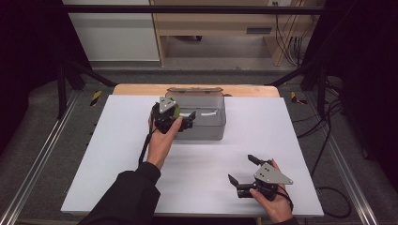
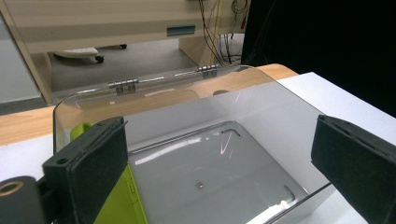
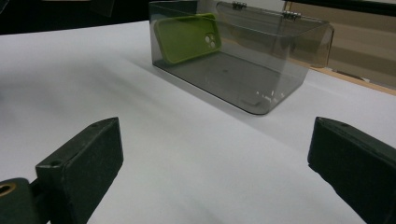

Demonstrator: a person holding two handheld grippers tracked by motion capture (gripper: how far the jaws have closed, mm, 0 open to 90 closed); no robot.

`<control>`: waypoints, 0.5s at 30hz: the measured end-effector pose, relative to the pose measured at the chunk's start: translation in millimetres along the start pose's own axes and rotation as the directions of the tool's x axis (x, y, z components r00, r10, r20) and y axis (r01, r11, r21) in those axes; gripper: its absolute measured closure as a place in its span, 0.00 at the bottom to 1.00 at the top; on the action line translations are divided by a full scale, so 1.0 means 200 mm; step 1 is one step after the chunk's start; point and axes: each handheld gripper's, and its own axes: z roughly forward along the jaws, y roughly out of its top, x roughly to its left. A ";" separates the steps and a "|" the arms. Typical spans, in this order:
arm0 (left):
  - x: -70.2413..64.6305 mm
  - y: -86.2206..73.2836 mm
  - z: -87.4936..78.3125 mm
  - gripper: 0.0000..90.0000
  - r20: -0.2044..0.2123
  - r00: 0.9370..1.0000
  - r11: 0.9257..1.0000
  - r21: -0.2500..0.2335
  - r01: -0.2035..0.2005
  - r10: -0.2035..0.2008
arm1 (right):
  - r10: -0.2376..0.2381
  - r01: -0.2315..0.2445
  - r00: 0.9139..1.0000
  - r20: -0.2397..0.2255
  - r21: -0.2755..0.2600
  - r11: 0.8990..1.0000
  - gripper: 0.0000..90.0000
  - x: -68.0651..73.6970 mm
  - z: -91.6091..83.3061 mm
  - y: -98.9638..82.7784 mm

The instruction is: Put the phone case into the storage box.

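A clear grey plastic box (image 1: 206, 131) stands at the back middle of the white board, its hinged lid folded back. A green phone case (image 3: 187, 37) leans on edge against the box's left end wall, inside it. My left gripper (image 1: 187, 121) hovers over that left end of the box. In the left gripper view it (image 2: 219, 158) is open above the box (image 2: 280, 102), with the green case (image 2: 121, 200) just below its left jaw and nothing pressed between the pads. My right gripper (image 1: 239, 167) rests near the front right, open and empty (image 3: 215, 163).
The white board (image 1: 141, 164) covers a wooden table whose edge (image 1: 141, 89) shows behind the box. Metal rails (image 1: 37, 159) run along both sides. Beyond the table stand wooden furniture (image 1: 211, 23) and hanging cables (image 1: 288, 42).
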 end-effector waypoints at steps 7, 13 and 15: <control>-0.05 0.00 -0.03 0.03 0.046 0.999 0.999 -0.022 -0.025 0.026 | 0.001 -0.001 1.000 0.001 0.000 1.000 0.04 0.00 0.00 0.00; -0.08 0.00 -0.06 0.03 0.084 0.994 0.997 -0.050 -0.060 0.064 | -0.003 0.003 1.000 -0.001 0.000 1.000 0.04 0.01 0.00 0.00; -0.09 0.00 -0.06 0.03 0.091 0.993 0.996 -0.055 -0.064 0.069 | -0.004 0.004 1.000 -0.001 0.001 1.000 0.04 0.01 0.00 0.00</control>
